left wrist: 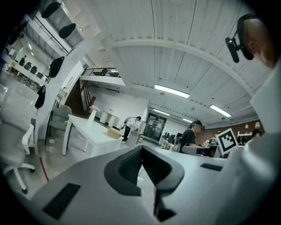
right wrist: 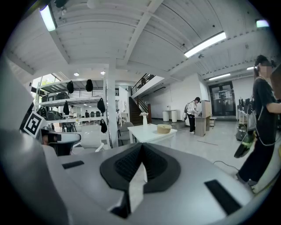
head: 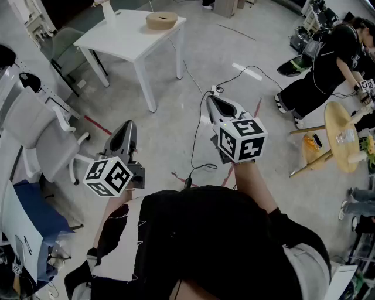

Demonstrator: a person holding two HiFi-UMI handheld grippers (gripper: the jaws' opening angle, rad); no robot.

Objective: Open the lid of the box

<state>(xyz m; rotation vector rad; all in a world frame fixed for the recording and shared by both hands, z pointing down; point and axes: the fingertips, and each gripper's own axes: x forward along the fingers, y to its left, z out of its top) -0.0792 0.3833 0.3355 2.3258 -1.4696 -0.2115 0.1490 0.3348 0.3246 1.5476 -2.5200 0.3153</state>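
A round tan box (head: 162,20) with its lid on sits on a white table (head: 126,38) far ahead, well beyond both grippers. The left gripper view has the box (left wrist: 114,133) small on the table (left wrist: 90,132); in the right gripper view the box (right wrist: 164,128) rests near the table's (right wrist: 147,134) right end. My left gripper (head: 126,126) hangs over the floor, shut and holding nothing; its pads meet at the tip (left wrist: 141,147). My right gripper (head: 210,96) is also shut and empty, its pads (right wrist: 141,145) pressed together.
A white vase (head: 108,12) stands on the table's far corner, with a grey chair (head: 61,44) behind it. White office chairs (head: 41,140) line the left. A black cable (head: 199,146) trails across the floor. A person (head: 328,64) stands at a round wooden table (head: 340,137) on the right.
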